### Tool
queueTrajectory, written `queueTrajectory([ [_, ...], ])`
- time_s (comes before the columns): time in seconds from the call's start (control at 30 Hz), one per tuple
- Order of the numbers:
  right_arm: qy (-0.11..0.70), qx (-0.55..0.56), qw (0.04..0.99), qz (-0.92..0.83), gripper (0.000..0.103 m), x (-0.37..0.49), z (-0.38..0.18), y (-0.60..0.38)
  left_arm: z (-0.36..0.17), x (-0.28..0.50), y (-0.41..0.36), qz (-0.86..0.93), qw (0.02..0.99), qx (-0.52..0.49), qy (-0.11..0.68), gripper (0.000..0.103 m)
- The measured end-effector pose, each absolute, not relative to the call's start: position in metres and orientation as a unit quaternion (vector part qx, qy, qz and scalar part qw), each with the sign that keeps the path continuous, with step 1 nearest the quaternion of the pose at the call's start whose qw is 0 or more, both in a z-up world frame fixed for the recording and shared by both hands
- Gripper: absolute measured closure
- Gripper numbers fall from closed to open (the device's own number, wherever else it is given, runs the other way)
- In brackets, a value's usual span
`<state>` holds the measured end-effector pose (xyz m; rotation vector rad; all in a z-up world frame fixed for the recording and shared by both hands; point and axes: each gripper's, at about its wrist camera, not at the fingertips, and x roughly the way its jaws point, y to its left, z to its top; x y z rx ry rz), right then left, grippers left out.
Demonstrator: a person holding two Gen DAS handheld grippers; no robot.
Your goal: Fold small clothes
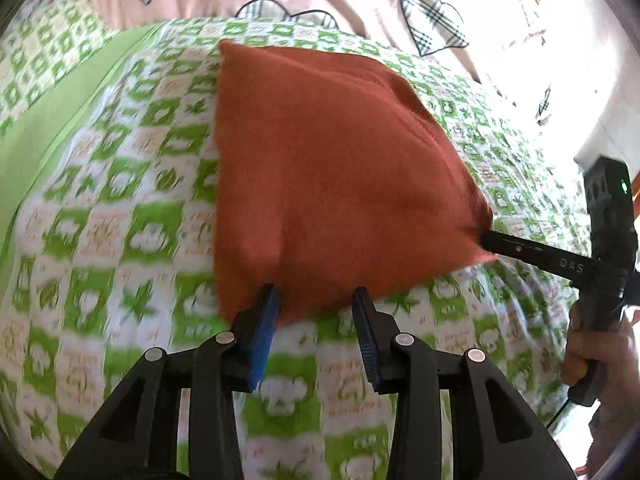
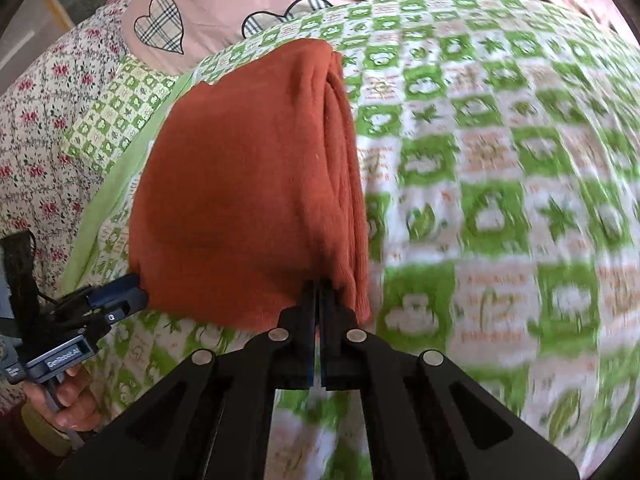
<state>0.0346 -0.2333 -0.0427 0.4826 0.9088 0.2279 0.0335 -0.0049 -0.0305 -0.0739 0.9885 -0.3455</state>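
Observation:
A rust-orange folded garment [image 1: 328, 168] lies on the green-and-white checked bedspread [image 1: 120, 200]. My left gripper [image 1: 314, 294] stands open at the garment's near edge. Its blue pads are spread apart, and the cloth's hem lies at their tips without being pinched. In the right wrist view the garment [image 2: 248, 184] shows stacked folds along its right side. My right gripper [image 2: 320, 282] is shut on the near corner of the garment. In the left wrist view the right gripper [image 1: 486, 236] comes in from the right and clamps that corner. The left gripper [image 2: 120, 296] sits by the garment's near left corner.
A pink blanket with plaid hearts [image 1: 432, 16] lies behind the bedspread. A floral sheet [image 2: 48, 128] borders the bed on the left of the right wrist view. A person's hands [image 1: 588, 352] [image 2: 76, 396] hold the gripper handles.

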Motion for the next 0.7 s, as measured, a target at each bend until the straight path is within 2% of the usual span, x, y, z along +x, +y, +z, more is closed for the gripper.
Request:
queueTrajectory([
  [0.23,0.395,0.256,0.873,0.124,0.097,-0.016,-0.017,-0.235,-0.014,-0.010,0.031,-0.120,0.874,-0.083,0.463,0.064],
  [0.27,0.393,0.257,0.874,0.126,0.094,-0.020,-0.014,-0.233,-0.010,-0.018,0.036,-0.111,0.878,-0.090,0.457,0.064],
  [0.33,0.384,0.260,0.877,0.128,0.075,-0.034,-0.008,-0.231,-0.001,-0.029,0.042,-0.105,0.881,-0.099,0.450,0.064],
  [0.37,0.378,0.258,0.879,0.130,0.061,-0.039,-0.005,-0.231,0.006,-0.035,0.043,-0.099,0.887,-0.092,0.442,0.064],
  [0.4,0.373,0.255,0.882,0.134,0.056,-0.040,-0.001,-0.228,0.014,-0.042,0.044,-0.092,0.894,-0.081,0.431,0.062],
  [0.53,0.352,0.245,0.890,0.155,0.054,-0.064,0.015,-0.219,0.045,-0.070,0.046,-0.071,0.918,-0.055,0.385,0.037],
  [0.67,0.335,0.229,0.900,0.157,0.038,-0.085,0.031,-0.216,0.069,-0.086,0.033,-0.062,0.936,-0.001,0.347,0.030],
  [0.7,0.332,0.225,0.903,0.157,0.034,-0.089,0.035,-0.216,0.073,-0.088,0.030,-0.065,0.938,0.007,0.342,0.023],
])
